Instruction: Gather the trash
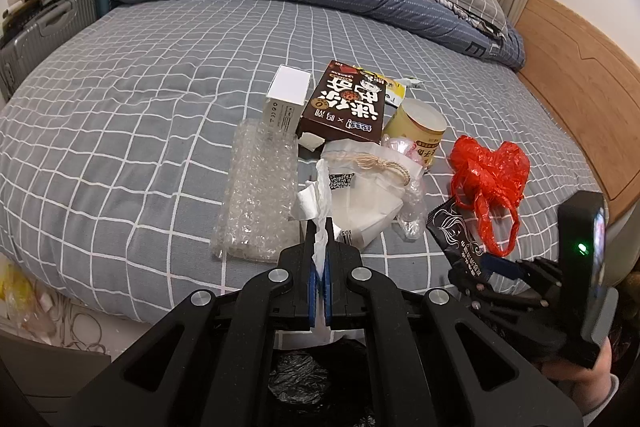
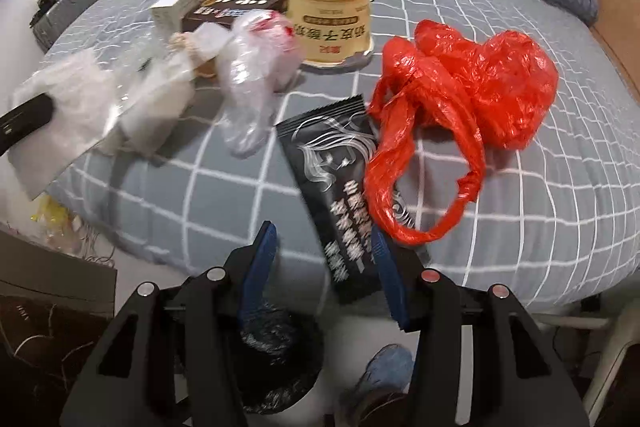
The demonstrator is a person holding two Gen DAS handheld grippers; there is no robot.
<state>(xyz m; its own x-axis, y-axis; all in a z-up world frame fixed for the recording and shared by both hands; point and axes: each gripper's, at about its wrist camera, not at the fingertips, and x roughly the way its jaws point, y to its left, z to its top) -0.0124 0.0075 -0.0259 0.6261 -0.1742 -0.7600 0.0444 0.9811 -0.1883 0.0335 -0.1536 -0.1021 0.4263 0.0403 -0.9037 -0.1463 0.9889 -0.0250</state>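
Left tool (image 1: 319, 259): clamped tight on white tissue (image 1: 316, 199), soft, feather-light.
Right tool (image 2: 324, 267): half-open, black sachet (image 2: 340, 179) loose between pads; slick, thin, grip mid-body.

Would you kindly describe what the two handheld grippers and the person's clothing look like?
Both grippers are black plastic linkages with silver round pivot bolts and blue pads lining the fingers. The left gripper shows these clearly; the right gripper matches, with one reddish pivot cap. Seen from the left, the right unit carries a lit green indicator light. A pale sleeve cuff shows.
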